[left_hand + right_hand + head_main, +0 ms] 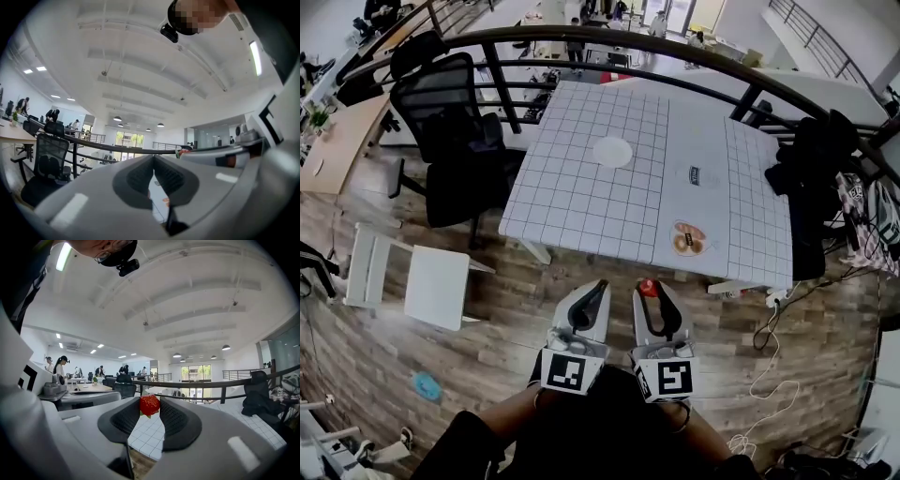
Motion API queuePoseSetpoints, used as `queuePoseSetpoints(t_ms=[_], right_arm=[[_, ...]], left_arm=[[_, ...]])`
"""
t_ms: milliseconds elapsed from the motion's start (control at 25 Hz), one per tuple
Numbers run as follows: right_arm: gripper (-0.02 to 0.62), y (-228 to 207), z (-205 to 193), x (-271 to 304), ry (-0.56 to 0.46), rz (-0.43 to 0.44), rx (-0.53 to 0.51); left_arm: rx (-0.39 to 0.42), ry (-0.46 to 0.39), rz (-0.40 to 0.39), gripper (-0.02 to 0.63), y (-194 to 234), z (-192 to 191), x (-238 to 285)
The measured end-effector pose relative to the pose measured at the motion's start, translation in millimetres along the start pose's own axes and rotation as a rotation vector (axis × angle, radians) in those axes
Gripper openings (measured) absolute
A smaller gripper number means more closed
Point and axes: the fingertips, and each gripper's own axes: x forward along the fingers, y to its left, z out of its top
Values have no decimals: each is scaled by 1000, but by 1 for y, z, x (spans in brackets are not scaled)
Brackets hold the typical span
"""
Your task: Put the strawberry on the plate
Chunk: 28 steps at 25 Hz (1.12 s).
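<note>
Probably soft and easily bruised, the strawberry (150, 405) sits pinched by its sides in the right gripper (649, 286) jaws; the left gripper (153, 160) jaws are closed and empty.

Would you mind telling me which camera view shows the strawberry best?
The right gripper view: the strawberry sits large and sharp, pinched between the right gripper's jaw tips. The head view shows only a small red blob at that gripper's tip; the left gripper view barely catches a speck of it.
</note>
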Motion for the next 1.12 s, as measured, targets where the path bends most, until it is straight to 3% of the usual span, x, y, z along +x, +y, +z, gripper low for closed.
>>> queuePoseSetpoints(t_ms=[560, 1120], right_arm=[[130, -23, 31, 147, 31, -69, 15], [130, 3, 12, 225, 111, -85, -3]], left_arm=[[-27, 37, 14, 11, 128, 22, 102], [-69, 42, 44, 11, 221, 13, 127]])
